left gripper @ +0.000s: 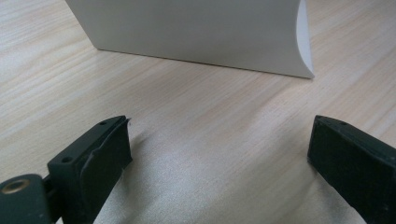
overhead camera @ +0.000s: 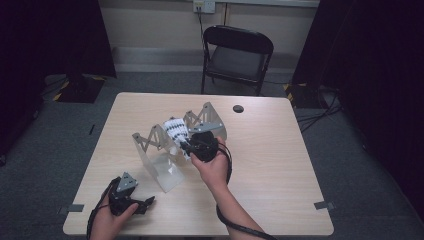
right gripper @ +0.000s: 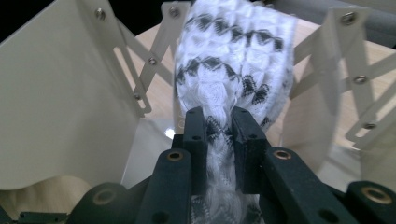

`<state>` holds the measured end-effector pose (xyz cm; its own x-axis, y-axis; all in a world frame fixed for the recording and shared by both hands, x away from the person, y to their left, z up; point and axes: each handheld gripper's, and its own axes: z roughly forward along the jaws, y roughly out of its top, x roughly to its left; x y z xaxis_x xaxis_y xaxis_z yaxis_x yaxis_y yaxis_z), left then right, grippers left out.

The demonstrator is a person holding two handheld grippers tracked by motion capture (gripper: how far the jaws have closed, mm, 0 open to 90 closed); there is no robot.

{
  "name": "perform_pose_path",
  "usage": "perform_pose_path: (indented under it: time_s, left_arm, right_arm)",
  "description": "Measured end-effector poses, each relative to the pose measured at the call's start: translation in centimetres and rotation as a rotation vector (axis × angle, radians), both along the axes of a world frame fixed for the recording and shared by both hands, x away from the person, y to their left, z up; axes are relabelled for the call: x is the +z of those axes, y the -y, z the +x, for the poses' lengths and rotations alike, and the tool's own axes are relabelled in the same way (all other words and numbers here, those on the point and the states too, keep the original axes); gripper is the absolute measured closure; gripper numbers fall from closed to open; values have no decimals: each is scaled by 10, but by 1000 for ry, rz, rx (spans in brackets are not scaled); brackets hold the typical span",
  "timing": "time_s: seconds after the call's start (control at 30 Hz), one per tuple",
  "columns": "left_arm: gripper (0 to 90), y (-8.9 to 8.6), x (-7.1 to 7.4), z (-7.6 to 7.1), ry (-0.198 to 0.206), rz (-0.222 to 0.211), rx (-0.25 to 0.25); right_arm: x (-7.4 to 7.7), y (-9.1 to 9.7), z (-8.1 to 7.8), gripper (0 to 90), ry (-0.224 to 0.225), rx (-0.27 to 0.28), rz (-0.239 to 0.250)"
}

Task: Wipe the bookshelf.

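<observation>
While the right gripper (overhead camera: 187,146) is clenched on a white cloth (overhead camera: 176,131) with black diamond markings, the cloth sits bunched between the two side panels of a white folding rack (overhead camera: 160,165) near the middle of the wooden table (overhead camera: 280,150). Seen from the right gripper view, the two black jaws pinch the near end of the cloth (right gripper: 233,65) tightly, gathering it into a narrow twist, while the far part spreads wide between the riveted lattice arms of the rack (right gripper: 65,98). From the high view, the rack stands with one panel nearer and to the left and the other farther and to the right, joined by scissor links.

Near the table's near left corner the left gripper (overhead camera: 146,202) rests low over the tabletop, released, jaws well apart with nothing between them. Its own view shows bare wood between the jaws and the rack's near panel (left gripper: 196,32) standing just beyond.

A black folding chair (overhead camera: 237,55) stands beyond the far edge.
</observation>
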<state>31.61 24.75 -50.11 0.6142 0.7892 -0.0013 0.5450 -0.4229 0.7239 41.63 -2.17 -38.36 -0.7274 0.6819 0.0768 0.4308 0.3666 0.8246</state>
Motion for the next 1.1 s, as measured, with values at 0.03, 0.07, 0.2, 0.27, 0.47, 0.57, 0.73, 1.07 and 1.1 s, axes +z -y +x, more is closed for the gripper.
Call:
perform_pose_path:
  time_s: [0.03,0.07,0.2,0.27,0.47,0.57,0.73,1.07,1.1]
  left_arm:
    - [56,0,0,0,0,0,0]
    - [56,0,0,0,0,0,0]
    - [56,0,0,0,-1,-1,0]
    - [55,0,0,0,-2,-1,-2]
    - [54,0,0,0,-1,-2,-3]
    - [54,0,0,0,-1,-2,-2]
    - [54,0,0,0,-1,0,-2]
    - [54,0,0,0,-1,-1,-2]
    - [55,0,0,0,-1,-2,-1]
  right_arm:
    - [-2,-2,-1,779,1,4,-9]
    - [-5,-3,-1,779,-2,8,-11]
    - [-20,-3,-1,779,-22,24,-36]
    - [-28,-2,-1,779,-35,29,-42]
    - [-49,0,-3,779,-66,38,-62]
    - [-62,-1,-5,779,-86,42,-82]
    - [-75,-2,-7,779,-106,37,-91]
    - [-90,-3,-10,777,-109,45,-178]
    - [-90,-3,-10,777,-110,44,-178]
